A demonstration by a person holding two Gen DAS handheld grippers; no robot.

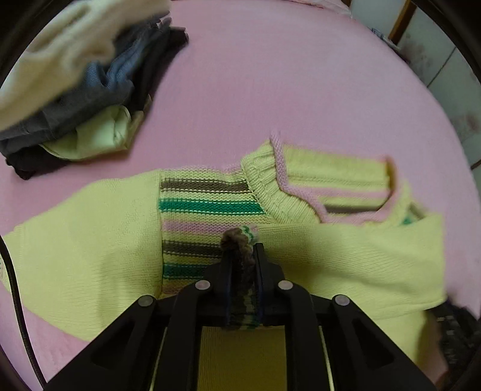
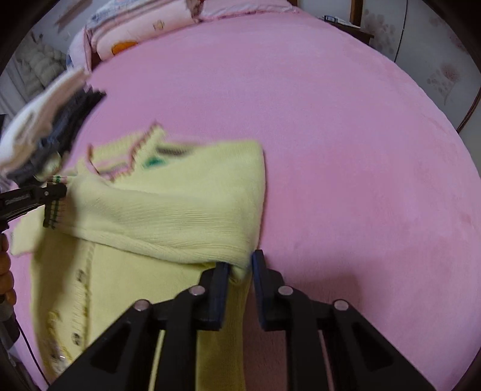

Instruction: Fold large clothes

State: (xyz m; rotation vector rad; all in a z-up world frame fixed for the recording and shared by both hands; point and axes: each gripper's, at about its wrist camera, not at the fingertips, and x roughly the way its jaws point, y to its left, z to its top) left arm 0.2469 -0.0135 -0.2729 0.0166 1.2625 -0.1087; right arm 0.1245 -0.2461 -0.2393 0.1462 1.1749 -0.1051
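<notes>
A pale yellow knit sweater point(image 1: 90, 240) with brown, green and pink stripes lies on the pink bed. My left gripper point(image 1: 242, 252) is shut on the sweater's striped cuff point(image 1: 237, 237) and holds the sleeve across the body. It also shows in the right wrist view point(image 2: 55, 192) at the left. In that view the sweater point(image 2: 168, 204) is folded over itself. My right gripper point(image 2: 240, 264) has its jaws slightly apart around the fold's corner; whether they pinch the cloth is unclear.
A pile of folded clothes point(image 1: 75, 90), cream, grey, blue and green, sits at the far left of the bed point(image 1: 285, 75). Pillows point(image 2: 135, 33) lie at the head of the bed point(image 2: 345, 150). A wall and wooden frame point(image 1: 402, 21) are at right.
</notes>
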